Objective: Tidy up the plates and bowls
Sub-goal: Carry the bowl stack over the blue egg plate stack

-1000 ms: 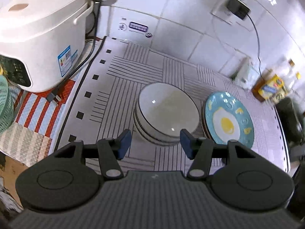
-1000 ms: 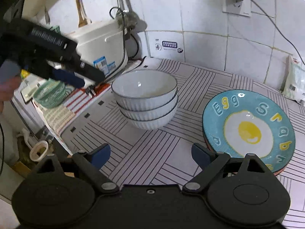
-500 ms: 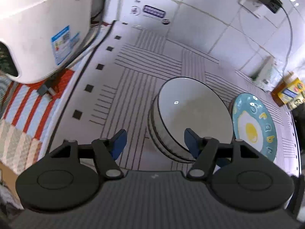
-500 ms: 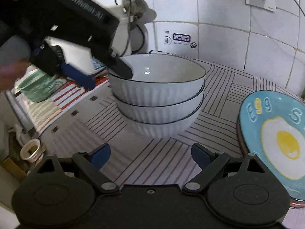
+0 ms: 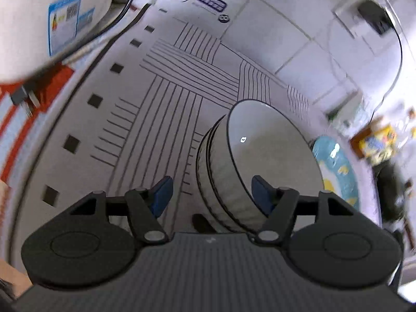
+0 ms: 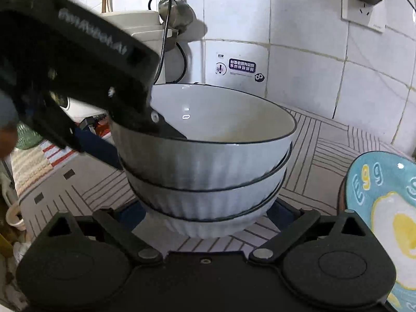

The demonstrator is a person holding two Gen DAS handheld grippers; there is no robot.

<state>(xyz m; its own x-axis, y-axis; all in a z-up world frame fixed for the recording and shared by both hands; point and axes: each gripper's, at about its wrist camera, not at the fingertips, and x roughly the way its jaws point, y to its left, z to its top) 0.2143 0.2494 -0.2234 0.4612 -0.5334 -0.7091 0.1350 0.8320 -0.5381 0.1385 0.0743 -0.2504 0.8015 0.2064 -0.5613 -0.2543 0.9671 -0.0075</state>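
Three white ribbed ceramic bowls with dark rims (image 6: 208,171) already nested in one stack on the table (image 5: 169,98), on its white cover with black line patterns. Just beside the stack, not touching it, a round turquoise plate with a fried-egg picture (image 6: 384,208), perhaps lying on a second plate, judging by a dark edge under it. Sorting by kind therefore judged as mostly done. Left to do, probably: carrying the stack, or only its top bowl (image 6: 221,119), to a final place that neither view shows.

Jaws of the left gripper (image 5: 211,191) about half apart, just closed a little further, not yet clamped. Right pad inside the top bowl, left pad outside and clear of the ribbed wall, the rim between them.

Jaws of the right gripper (image 6: 205,213) spread very wide, just opened further, one pad at each side of the lowest bowl near its foot. Both pads partly hidden behind the stack, so contact impossible to tell; no squeeze visible. Nothing lifted.

Further out: left gripper tilted steeply down over the left side of the stack, held by a person's hand (image 6: 6,132), blurred at the picture's edge. Right gripper low, near the table, pointing only slightly down at the base of the stack. Behind, at the left, a white rice cooker (image 5: 65,13) against the tiled wall.
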